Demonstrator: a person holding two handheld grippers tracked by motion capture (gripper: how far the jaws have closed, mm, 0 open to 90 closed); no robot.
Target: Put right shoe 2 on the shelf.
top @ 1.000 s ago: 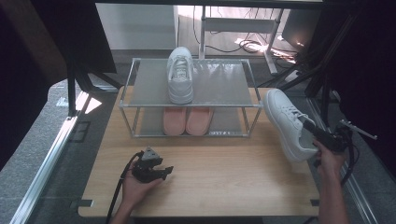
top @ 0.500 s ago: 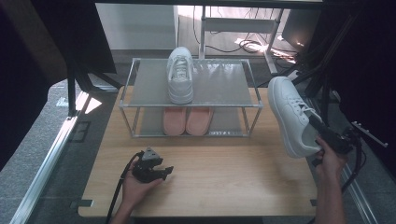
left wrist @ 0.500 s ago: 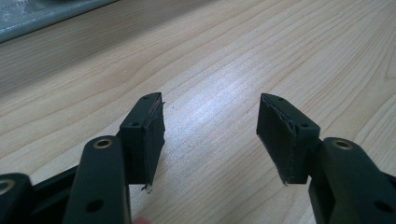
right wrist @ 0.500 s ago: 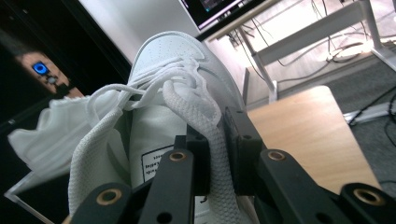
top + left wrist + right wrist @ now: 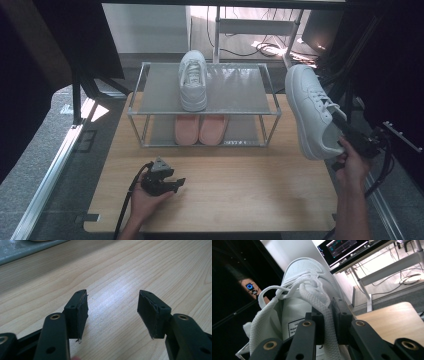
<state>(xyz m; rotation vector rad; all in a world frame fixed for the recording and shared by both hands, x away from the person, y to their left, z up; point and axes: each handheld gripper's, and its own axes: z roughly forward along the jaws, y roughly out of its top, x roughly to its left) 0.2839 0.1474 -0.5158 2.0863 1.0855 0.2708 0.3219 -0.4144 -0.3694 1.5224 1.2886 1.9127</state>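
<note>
White leather, smooth and faintly perforated over the toe, makes up the sneaker (image 5: pixel 311 111) that our right gripper (image 5: pixel 350 135) holds off the table (image 5: pixel 240 190), beyond the right end of the rack (image 5: pixel 272 112). In the high view the shoe hangs tilted, toe up and away from us, its pale flat sole turned toward the rack. In the right gripper view we see the sneaker (image 5: pixel 302 290) from behind the collar: a coarse mesh lining, flat woven laces looped loosely, a printed label inside, and the padded collar edge pinched between the two black jaws, which are clamped on it.

Our left gripper (image 5: pixel 176 183) rests in the hand (image 5: pixel 147 200) on the near part of the table, well apart from the shoe. In the left gripper view its jaws stand spread with nothing between them (just pale wood grain running across), and the black pads (image 5: pixel 81 312) look rubbery, with frayed edges.

On the rack, a grey mesh-like top shelf in a thin metal frame carries a second white sneaker (image 5: pixel 193 80), upright, toe toward us. Below it, on the lower shelf, a pair of pink shoes (image 5: pixel 200 129) sits side by side, soft and matte.
</note>
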